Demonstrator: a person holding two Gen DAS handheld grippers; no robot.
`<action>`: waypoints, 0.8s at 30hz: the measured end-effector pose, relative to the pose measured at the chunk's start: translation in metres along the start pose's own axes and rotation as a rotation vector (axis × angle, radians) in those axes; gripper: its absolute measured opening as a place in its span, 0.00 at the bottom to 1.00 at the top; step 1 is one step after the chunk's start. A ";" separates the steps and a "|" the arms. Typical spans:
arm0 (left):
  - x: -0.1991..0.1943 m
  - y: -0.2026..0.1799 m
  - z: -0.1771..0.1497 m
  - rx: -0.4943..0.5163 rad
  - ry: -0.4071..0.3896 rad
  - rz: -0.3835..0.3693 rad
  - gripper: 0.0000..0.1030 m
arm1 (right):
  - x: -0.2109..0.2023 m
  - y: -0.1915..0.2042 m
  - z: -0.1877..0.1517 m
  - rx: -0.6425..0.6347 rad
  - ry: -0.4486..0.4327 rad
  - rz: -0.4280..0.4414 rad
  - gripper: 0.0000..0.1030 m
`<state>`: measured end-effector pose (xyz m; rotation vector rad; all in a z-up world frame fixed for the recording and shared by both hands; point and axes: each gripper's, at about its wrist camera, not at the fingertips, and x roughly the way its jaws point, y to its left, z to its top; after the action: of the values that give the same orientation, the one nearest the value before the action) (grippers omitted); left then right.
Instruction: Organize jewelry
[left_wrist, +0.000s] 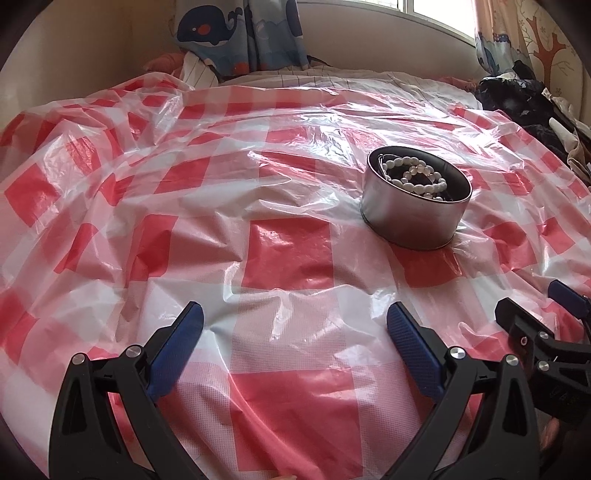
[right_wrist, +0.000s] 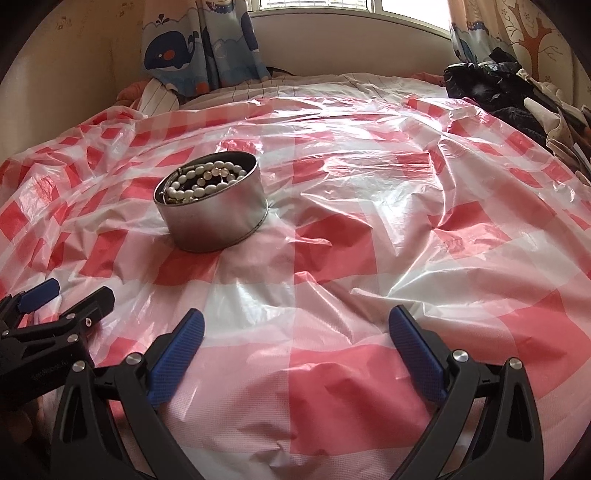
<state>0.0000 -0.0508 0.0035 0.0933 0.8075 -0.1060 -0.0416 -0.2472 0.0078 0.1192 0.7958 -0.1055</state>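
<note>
Both tongs hang low over the sheet (left_wrist: 288, 258), a crinkly red-and-white checked plastic one spread across a bed, and neither has anything in it. The left tong (left_wrist: 294, 325) is released, its blue pads (left_wrist: 413, 354) spread wide with only bare plastic between them. Same deal with the right tong (right_wrist: 296, 330): wide apart, nothing gripped, blue pads (right_wrist: 417, 356) just above a pink check. The two sit side by side; from the left camera the right tong's black fingers poke in at the lower right edge, and from the right camera the left tong pokes in at the lower left. The tin (left_wrist: 415, 214) is the thing that matters: a round silver metal tin, lid off, standing upright on the sheet. It's ahead of both tongs, up and to the right of the left one, up and to the left of the right one, so roughly between them but farther out, well clear of either. Inside the tin is a heap of pearls (left_wrist: 413, 177), white bead strands coiled over some darker pieces I can't make out. Nothing lies loose on the sheet near the tongs. Way past the tin there's a whale curtain (right_wrist: 184, 48) hanging below a bright window, and off to the far right of the right tong a dark pile of clothes (right_wrist: 491, 92) at the bed's edge.
</note>
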 end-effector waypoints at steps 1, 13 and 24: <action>0.000 -0.001 0.000 0.003 0.002 0.005 0.93 | 0.000 0.000 0.000 -0.002 0.001 0.000 0.93; 0.004 0.000 0.000 0.004 0.016 0.008 0.93 | 0.001 0.000 0.000 -0.009 0.009 -0.004 0.93; 0.005 0.000 0.000 0.002 0.021 0.005 0.93 | 0.003 0.000 0.000 -0.012 0.012 -0.005 0.93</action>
<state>0.0036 -0.0508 -0.0002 0.0981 0.8278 -0.1016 -0.0399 -0.2468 0.0055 0.1068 0.8087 -0.1048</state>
